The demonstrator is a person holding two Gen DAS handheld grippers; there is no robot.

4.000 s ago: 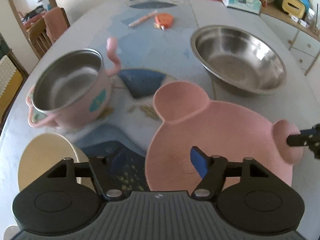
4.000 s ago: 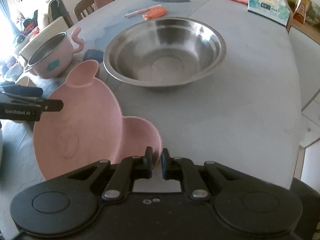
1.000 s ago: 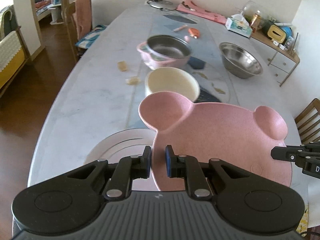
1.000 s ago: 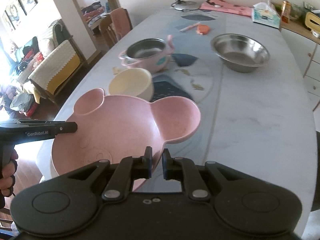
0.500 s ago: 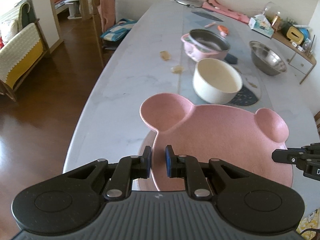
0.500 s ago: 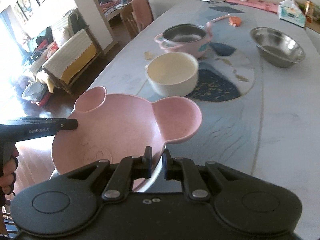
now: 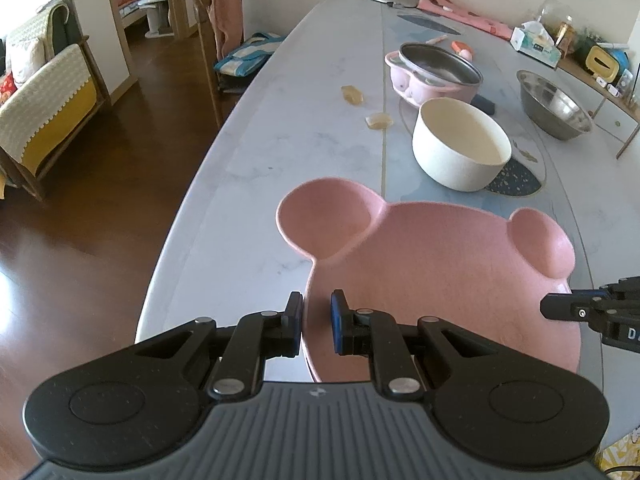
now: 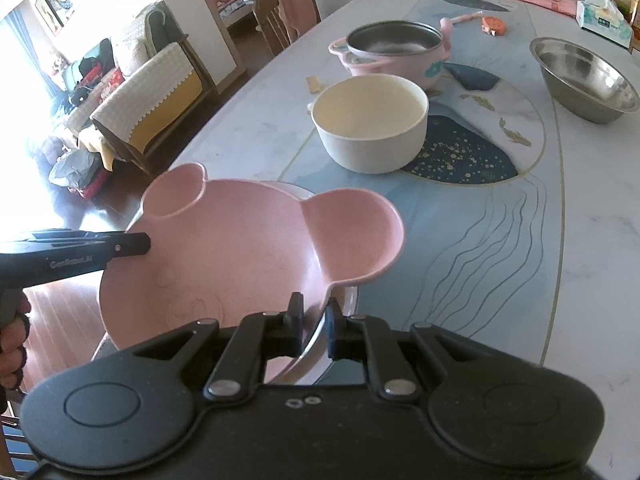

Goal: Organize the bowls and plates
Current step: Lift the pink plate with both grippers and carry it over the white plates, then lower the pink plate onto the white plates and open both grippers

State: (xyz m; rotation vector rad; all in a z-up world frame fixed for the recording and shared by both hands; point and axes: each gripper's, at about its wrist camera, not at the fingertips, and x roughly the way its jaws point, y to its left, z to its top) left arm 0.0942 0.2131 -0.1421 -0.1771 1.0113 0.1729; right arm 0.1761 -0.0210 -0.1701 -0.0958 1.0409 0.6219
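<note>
Here both tongs (image 7: 317, 322) (image 8: 313, 322) pinch the pink plate's (image 7: 440, 280) opposite rims.

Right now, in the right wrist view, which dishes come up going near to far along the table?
Pink bear-shaped plate → cream round bowl → pink pot with steel lining.

Matt speckled pink plate (image 7: 440, 264); shiny steel bowl (image 8: 586, 76); glossy marble-look table (image 7: 280, 152)

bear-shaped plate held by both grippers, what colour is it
Pale pink all over, the bear-shaped plate shows best in the right wrist view.
</note>
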